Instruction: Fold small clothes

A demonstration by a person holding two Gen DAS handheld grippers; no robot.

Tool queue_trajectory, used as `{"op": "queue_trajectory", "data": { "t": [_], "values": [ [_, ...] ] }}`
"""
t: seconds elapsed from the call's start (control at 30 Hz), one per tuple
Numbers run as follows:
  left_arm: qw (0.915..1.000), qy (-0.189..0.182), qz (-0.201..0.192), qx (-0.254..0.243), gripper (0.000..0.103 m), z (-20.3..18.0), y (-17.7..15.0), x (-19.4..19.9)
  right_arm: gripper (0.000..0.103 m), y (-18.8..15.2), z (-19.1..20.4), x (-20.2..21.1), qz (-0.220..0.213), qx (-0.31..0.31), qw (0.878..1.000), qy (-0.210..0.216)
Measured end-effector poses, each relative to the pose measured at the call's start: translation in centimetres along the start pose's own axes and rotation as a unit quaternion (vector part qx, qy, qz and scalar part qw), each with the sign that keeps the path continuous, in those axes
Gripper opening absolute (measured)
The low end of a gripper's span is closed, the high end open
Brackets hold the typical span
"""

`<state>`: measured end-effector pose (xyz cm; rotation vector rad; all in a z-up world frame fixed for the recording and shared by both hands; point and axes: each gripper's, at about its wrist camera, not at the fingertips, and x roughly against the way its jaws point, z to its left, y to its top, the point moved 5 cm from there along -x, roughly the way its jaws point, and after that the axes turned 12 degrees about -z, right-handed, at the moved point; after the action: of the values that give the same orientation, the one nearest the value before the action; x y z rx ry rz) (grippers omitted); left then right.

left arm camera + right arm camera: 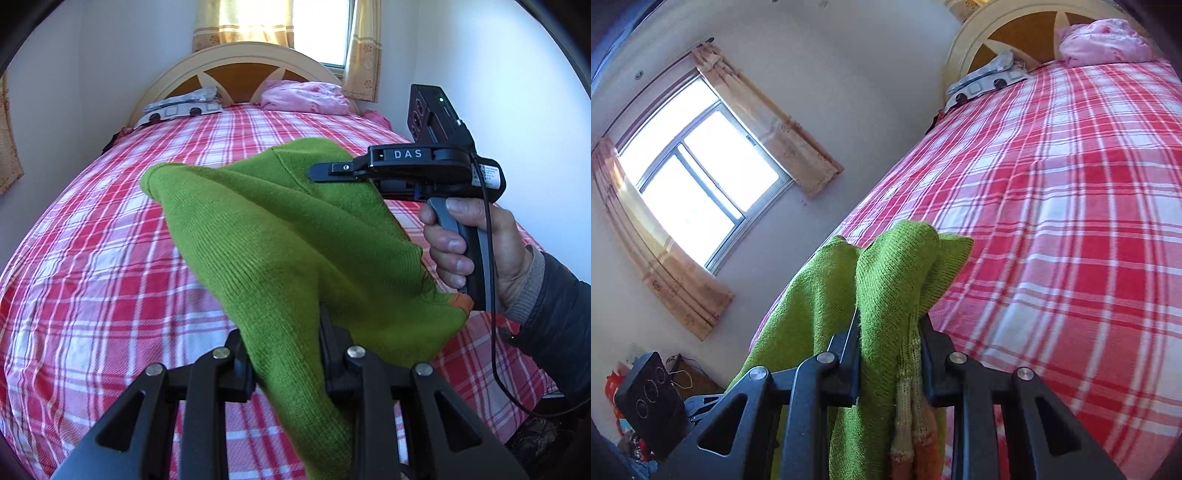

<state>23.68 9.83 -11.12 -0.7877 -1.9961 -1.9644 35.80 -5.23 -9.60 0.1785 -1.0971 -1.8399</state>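
Note:
A green knitted garment (280,229) with an orange trim corner (461,301) hangs stretched in the air above the bed. At the bottom of the left wrist view, my left gripper (284,347) is shut on one bunched end of it. To the right, a hand (465,243) holds my right gripper (323,172), which is clamped on the garment's far edge. In the right wrist view the green garment (894,280) bulges up between the fingers of the right gripper (890,332), which is shut on it. A striped knit part hangs below the fingers there.
The bed (92,258) has a red and white plaid sheet. At its head are a wooden headboard (236,75), a pink bundle (306,96) and folded grey-white cloth (184,107). Curtained windows (698,177) are in the white walls. A dark sleeve (554,325) is at the right.

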Motion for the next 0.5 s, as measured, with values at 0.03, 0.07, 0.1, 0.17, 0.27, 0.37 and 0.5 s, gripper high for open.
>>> {"op": "queue_trajectory", "data": {
  "t": [0.03, 0.07, 0.1, 0.17, 0.27, 0.37, 0.5],
  "values": [
    [1.0, 0.004, 0.0, 0.001, 0.027, 0.3, -0.1, 0.2, 0.026, -0.2, 0.4, -0.4, 0.003, 0.001, 1.0, 0.002],
    [1.0, 0.008, 0.0, 0.003, 0.027, 0.7, -0.2, 0.3, 0.026, -0.3, 0.7, -1.0, 0.007, 0.001, 1.0, 0.005],
    [0.9999, 0.011, 0.0, 0.004, 0.027, 0.9, -0.3, 0.4, 0.026, -0.4, 1.0, -1.4, 0.01, 0.002, 1.0, 0.006],
    [0.9998, 0.018, 0.001, 0.009, 0.027, 1.6, -0.7, 0.6, 0.026, -0.7, 1.5, -2.4, 0.016, 0.002, 1.0, 0.01],
    [0.9996, 0.026, 0.003, 0.013, 0.027, 2.7, -1.3, 1.1, 0.026, -1.2, 2.1, -3.9, 0.025, 0.0, 1.0, 0.016],
    [0.9992, 0.035, 0.006, 0.017, 0.027, 3.7, -2.0, 1.5, 0.026, -2.0, 2.9, -5.2, 0.033, 0.001, 0.999, 0.024],
    [0.9985, 0.043, 0.013, 0.031, 0.027, 5.1, -3.0, 1.8, 0.026, -3.1, 3.6, -7.5, 0.05, -0.003, 0.998, 0.029]
  ]
}}
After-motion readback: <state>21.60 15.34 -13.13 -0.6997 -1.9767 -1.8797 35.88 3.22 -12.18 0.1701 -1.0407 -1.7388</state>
